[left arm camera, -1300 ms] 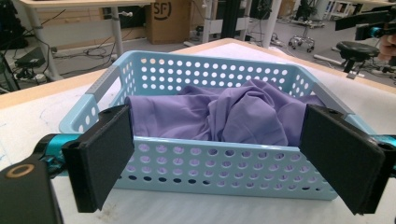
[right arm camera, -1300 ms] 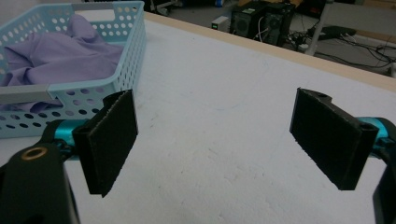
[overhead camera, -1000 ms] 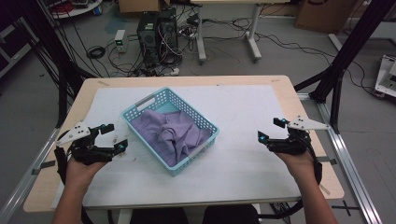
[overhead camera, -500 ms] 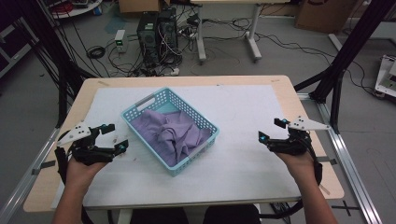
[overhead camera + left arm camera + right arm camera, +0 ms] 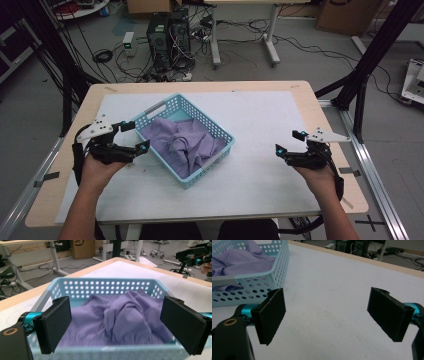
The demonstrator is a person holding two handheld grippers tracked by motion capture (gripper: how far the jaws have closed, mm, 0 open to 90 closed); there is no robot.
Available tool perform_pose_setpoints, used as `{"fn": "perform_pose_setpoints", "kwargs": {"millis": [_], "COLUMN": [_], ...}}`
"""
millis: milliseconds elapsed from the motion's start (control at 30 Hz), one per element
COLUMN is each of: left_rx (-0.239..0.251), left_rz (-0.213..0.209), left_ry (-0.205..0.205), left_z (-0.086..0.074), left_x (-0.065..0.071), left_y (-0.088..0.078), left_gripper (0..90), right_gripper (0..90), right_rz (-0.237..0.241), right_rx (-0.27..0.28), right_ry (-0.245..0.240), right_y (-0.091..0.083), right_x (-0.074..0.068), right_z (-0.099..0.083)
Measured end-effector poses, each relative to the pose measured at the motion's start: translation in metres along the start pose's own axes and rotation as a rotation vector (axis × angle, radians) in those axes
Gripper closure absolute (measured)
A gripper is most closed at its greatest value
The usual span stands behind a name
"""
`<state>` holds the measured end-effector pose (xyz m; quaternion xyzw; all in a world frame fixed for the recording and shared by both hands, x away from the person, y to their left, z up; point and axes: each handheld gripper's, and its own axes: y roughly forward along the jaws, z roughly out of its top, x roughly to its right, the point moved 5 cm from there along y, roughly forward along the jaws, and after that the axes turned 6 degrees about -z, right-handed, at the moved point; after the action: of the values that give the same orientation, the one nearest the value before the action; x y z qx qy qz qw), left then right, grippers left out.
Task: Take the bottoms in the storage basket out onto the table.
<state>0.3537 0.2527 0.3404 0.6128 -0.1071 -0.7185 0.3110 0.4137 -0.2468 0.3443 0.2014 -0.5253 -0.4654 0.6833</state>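
Two sets of fingers we hold spread wide, empty. Our left gripper (image 5: 132, 137) sits just beside the blue basket (image 5: 220, 131), whose crumpled purple cloth (image 5: 117, 315) lies straight ahead between its fingers. Our right gripper (image 5: 289, 142) hovers over the desk (image 5: 260, 115), well apart from the basket.

2 computer towers (image 5: 167, 37) and cables (image 5: 105, 55) lie on the floor beyond the table (image 5: 260, 86).

Cloth (image 5: 184, 143) in basket (image 5: 220, 131), basket on table (image 5: 260, 110) left of centre.
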Motion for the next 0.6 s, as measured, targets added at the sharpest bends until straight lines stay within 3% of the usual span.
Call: {"fn": "perform_pose_setpoints", "kwargs": {"millis": [167, 333, 600], "left_rx": [-0.044, -0.107, -0.192], "left_rz": [-0.037, -0.082, -0.085], "left_ry": [0.036, 0.033, 0.044], "left_z": [0.017, 0.026, 0.027], "left_x": [0.002, 0.002, 0.001], "left_y": [0.029, 0.063, 0.094], "left_gripper": [10.1, 10.1, 10.1], "right_gripper": [15.5, 15.4, 15.4], "right_rz": [-0.007, -0.005, -0.018], "right_rx": [0.006, 0.002, 0.009], "right_ry": [0.002, 0.005, 0.011], "right_y": [-0.002, -0.002, -0.004], "right_x": [0.003, 0.004, 0.009], "right_z": [0.0, -0.001, -0.001]}}
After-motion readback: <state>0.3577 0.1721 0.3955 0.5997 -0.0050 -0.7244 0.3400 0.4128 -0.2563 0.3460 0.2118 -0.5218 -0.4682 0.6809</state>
